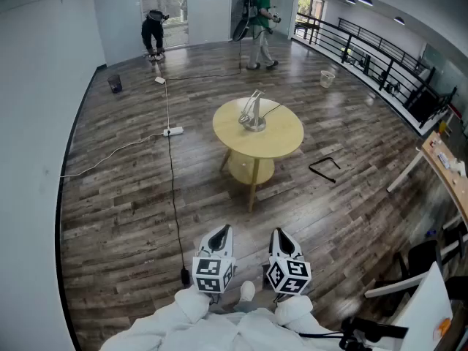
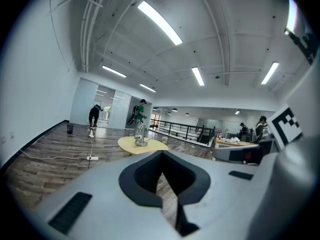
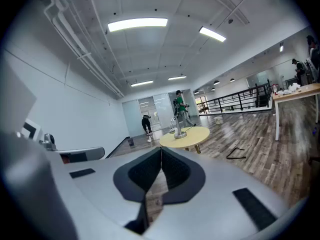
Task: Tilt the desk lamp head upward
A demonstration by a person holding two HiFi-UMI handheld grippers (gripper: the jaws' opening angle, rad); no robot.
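Observation:
A silver desk lamp (image 1: 252,112) stands on a round yellow table (image 1: 281,141) in the middle of the room, its arm folded low over its round base. It also shows small and far off as the lamp (image 2: 141,135) in the left gripper view and the lamp (image 3: 178,128) in the right gripper view. My left gripper (image 1: 222,235) and right gripper (image 1: 281,239) are held side by side close to my body, well short of the table. Both are shut with nothing between their jaws.
A black cable (image 1: 174,196) and a white power strip (image 1: 173,131) lie on the wooden floor left of the table. A black bent object (image 1: 325,169) lies to its right. Two people (image 1: 259,22) stand at the far end. A railing (image 1: 380,61) and a desk (image 1: 444,163) line the right side.

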